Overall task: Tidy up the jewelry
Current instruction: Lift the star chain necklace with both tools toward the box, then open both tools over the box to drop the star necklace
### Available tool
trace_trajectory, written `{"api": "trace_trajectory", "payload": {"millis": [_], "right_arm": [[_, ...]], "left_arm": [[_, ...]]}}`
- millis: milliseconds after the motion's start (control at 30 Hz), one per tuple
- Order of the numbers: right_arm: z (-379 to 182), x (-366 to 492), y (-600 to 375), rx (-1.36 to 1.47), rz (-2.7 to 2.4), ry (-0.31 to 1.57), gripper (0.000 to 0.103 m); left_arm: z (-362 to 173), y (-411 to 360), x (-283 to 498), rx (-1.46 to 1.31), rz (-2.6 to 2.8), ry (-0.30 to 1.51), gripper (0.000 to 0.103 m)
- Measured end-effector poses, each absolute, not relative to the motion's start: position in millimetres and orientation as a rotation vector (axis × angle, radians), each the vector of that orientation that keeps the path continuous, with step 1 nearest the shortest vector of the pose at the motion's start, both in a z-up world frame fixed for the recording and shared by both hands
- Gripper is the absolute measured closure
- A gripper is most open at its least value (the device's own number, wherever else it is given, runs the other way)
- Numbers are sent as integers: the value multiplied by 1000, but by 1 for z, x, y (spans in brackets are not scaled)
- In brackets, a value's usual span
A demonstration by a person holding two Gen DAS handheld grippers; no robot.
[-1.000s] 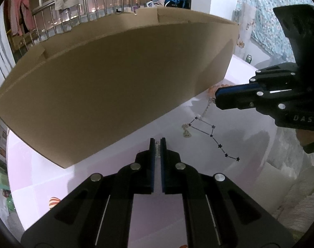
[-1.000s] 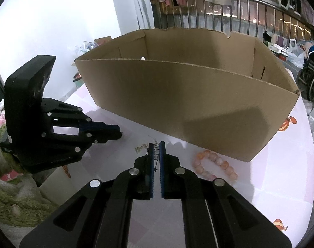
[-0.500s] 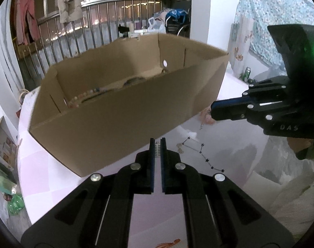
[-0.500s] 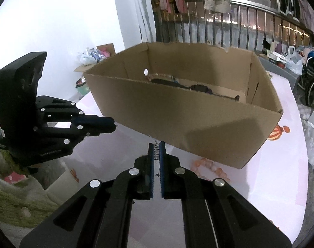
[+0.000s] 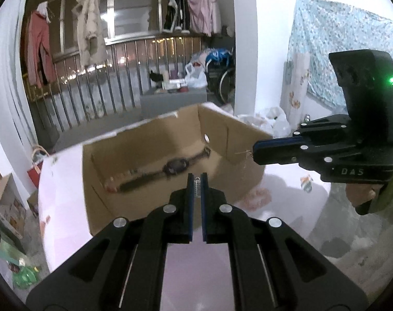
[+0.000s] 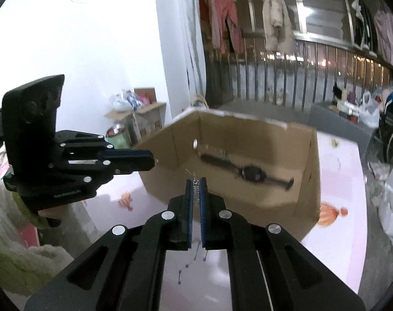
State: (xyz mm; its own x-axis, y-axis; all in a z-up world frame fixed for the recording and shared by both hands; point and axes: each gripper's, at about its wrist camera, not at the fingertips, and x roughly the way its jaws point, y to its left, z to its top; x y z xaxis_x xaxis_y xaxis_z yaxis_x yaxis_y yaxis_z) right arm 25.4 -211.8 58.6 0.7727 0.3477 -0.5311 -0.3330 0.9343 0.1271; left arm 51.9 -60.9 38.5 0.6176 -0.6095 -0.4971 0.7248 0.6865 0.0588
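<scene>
Right claw (image 6: 195, 184) is clenched on the star necklace (image 6: 196, 252), whose fine chain dangles below the pads, above the worktop (image 6: 333, 238). We judge it feather-light, limp and quick to tangle or snag, so a pinch near one end with the rest hanging free suits it. Left claw (image 5: 197, 178) is clenched too; whether it pinches anything, we cannot tell. Ahead stands the open cardboard box (image 5: 155, 140) with a watch (image 5: 175, 167) lying inside. A pink bead bracelet (image 5: 256, 197) lies blurred beside the box.
</scene>
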Motion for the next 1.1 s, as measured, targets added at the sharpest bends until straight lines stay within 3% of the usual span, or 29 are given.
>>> {"api": "trace_trajectory", "payload": {"millis": [267,867,1100], "right_arm": [[69,61,-216,-9,358,539,98],[16,146,-235,8,253,765,98],[17,142,-245,53,233,763,96]], "left_arm": [[45,-71,93,305,-714,468,99],[-2,-78,176,323,-570,684,98],[-1,-75,176,301,-560,682,86]]}}
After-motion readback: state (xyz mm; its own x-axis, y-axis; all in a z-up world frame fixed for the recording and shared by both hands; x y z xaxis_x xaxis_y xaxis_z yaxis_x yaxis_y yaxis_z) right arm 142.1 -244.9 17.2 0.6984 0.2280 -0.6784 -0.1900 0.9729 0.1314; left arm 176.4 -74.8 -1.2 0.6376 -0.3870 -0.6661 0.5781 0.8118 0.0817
